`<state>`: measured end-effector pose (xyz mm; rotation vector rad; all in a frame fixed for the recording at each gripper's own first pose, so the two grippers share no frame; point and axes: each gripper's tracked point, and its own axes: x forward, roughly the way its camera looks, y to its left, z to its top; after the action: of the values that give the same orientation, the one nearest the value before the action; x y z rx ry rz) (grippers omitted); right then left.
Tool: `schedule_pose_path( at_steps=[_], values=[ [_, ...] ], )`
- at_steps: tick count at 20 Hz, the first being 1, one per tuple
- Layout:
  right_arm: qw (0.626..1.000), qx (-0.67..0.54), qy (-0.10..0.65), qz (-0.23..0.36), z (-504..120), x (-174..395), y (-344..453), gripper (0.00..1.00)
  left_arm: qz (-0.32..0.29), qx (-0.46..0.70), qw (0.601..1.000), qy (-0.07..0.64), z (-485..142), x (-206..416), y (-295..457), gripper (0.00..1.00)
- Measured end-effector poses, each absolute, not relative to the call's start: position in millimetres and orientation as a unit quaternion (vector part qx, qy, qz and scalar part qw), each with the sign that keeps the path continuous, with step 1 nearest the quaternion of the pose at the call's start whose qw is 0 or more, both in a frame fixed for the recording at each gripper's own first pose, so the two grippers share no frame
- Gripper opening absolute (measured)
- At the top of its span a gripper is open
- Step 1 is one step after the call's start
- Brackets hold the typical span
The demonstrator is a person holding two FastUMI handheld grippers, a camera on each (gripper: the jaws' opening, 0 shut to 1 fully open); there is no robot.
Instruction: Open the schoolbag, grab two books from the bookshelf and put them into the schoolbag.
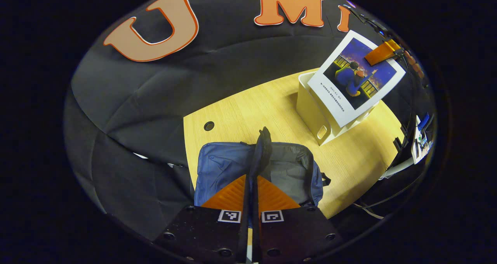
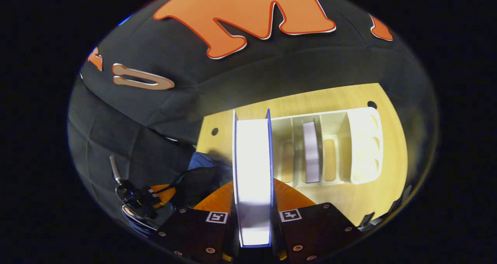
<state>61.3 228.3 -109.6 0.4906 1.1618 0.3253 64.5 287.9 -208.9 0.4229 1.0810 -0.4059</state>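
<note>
Clamped between my right tongs [image 2: 254, 213], nearest the lens: a book [image 2: 252, 178], gripped across its covers with the page block facing me, held clear above the bookshelf [image 2: 363, 147]. Left gripper view shows this book [image 1: 359, 75] tilted in the air over the shelf [image 1: 312, 108], the right tongs pinching its upper corner.

Left tongs [image 1: 252, 186] clenched on the dark flap edge of the schoolbag [image 1: 221, 171], lifting it so the mouth stays open. Bag lies flat on the wooden surface [image 1: 271, 101], near the shelf but apart from it.

Contents: bookshelf still holds one upright book [image 2: 310, 151] in a middle slot; the other compartments look bare. Bag interior shows grey lining, nothing inside that I can make out.

Risks, my judgement:
- Corner grip on a heavy book; it may pivot or slip out mid-carry.
- Bag mouth looks narrow; a leading corner could catch the rim.
- If the left tongs slacken, the flap drops and closes the opening.
</note>
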Motion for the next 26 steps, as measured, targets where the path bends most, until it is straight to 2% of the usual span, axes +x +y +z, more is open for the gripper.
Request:
schedule_pose_path(
  at_steps=[5, 9, 15, 26],
  values=[
    [0.765, 0.296, 0.534, 0.202, -130, 19, 278, 0.34, -0.191, 0.191, 0.814, 0.515, -207, 70, 293, 0.05],
    [0.738, 0.351, 0.538, 0.207, -156, -9, 312, 0.33, -0.193, 0.168, 0.818, 0.516, -206, 71, 291, 0.05],
    [0.737, 0.394, 0.518, 0.181, -186, -34, 351, 0.33, -0.188, 0.15, 0.82, 0.519, -205, 74, 296, 0.05],
    [0.673, 0.507, 0.521, 0.139, -264, -56, 416, 0.33, -0.187, 0.125, 0.813, 0.537, -211, 66, 293, 0.05]
  ],
)
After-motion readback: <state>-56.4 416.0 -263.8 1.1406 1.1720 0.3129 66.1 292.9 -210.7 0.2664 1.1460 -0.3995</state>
